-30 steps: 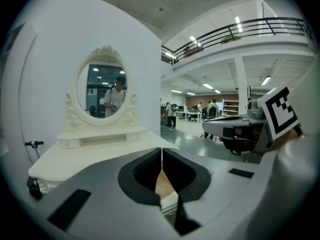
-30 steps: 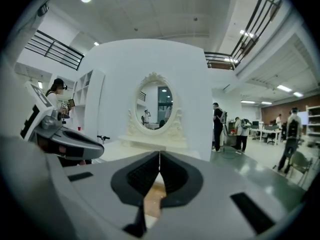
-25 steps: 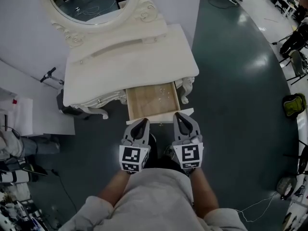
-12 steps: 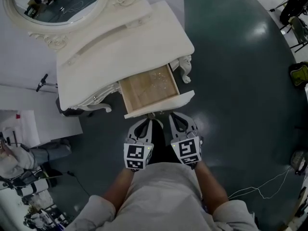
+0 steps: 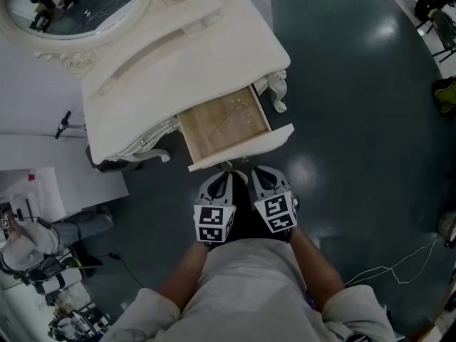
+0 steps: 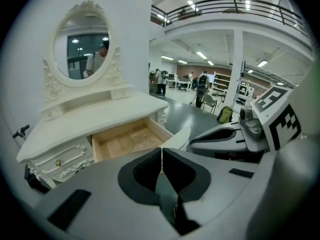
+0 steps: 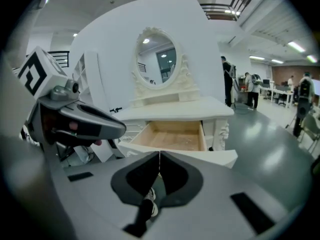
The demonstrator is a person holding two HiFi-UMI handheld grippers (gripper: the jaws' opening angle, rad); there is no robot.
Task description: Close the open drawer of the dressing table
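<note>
**Item 1. Dressing table** (image 5: 185, 70): white, with carved legs, it is standing on a dark glossy floor (image 5: 356, 120) against a white wall. An oval mirror (image 5: 71, 6) in an ornate frame is rising from the back of its surface.

**Item 2. Drawer** (image 5: 224, 125): it is sitting pulled well out from under the surface, towards the person. Its pale wooden inside is showing, with a few small glinting flecks on the bottom. Its white front panel is facing the two grippers.

**Item 3. Left gripper** (image 5: 222, 180): it is hovering just in front of the drawer's front panel and pointing at it. Its jaws are pressed together with nothing between them. Whether the tips are touching the panel cannot be told.

**Item 4. Right gripper** (image 5: 258, 177): it is sitting just beside the left one, equally near the panel. Its jaws are likewise pressed together and pinching nothing.

**Item 5. Person:** light-sleeved arms are reaching forward, one to each gripper.
</note>
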